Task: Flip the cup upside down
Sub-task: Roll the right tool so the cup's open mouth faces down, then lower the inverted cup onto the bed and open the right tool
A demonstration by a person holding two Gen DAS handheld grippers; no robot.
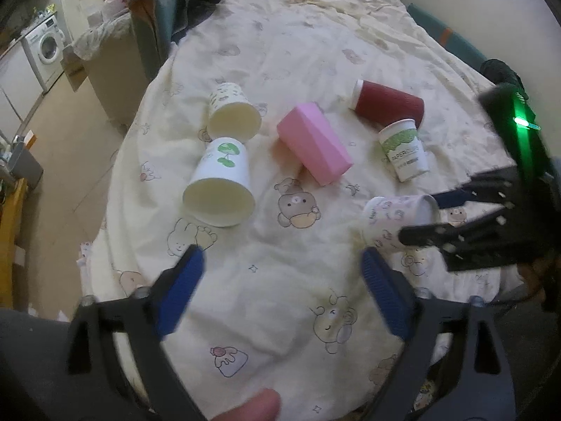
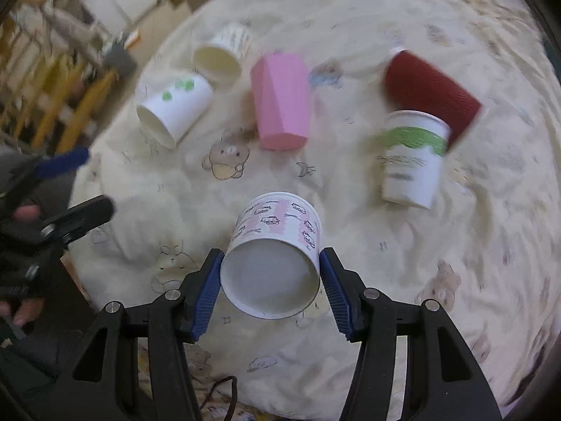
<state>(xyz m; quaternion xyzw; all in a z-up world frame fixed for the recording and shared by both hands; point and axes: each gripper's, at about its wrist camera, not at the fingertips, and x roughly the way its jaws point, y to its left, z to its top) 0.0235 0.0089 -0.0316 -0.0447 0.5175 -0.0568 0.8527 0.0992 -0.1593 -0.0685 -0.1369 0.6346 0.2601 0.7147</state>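
A white paper cup with pink cartoon print (image 2: 277, 242) lies tipped with its mouth toward the right wrist camera. My right gripper (image 2: 270, 280) is shut on it, one blue pad on each side of the rim. The same cup (image 1: 396, 215) shows in the left wrist view, held by the right gripper (image 1: 426, 214) just above the bed. My left gripper (image 1: 282, 287) is open and empty over the sheet, near the bed's front edge.
On the cartoon-print bedsheet (image 1: 287, 252) lie a pink cup (image 1: 313, 142), a dark red cup (image 1: 389, 103), a green-banded paper cup (image 1: 403, 149), a green-leaf white cup (image 1: 221, 182) and another patterned cup (image 1: 233, 110). The floor and a washing machine (image 1: 44, 47) are on the left.
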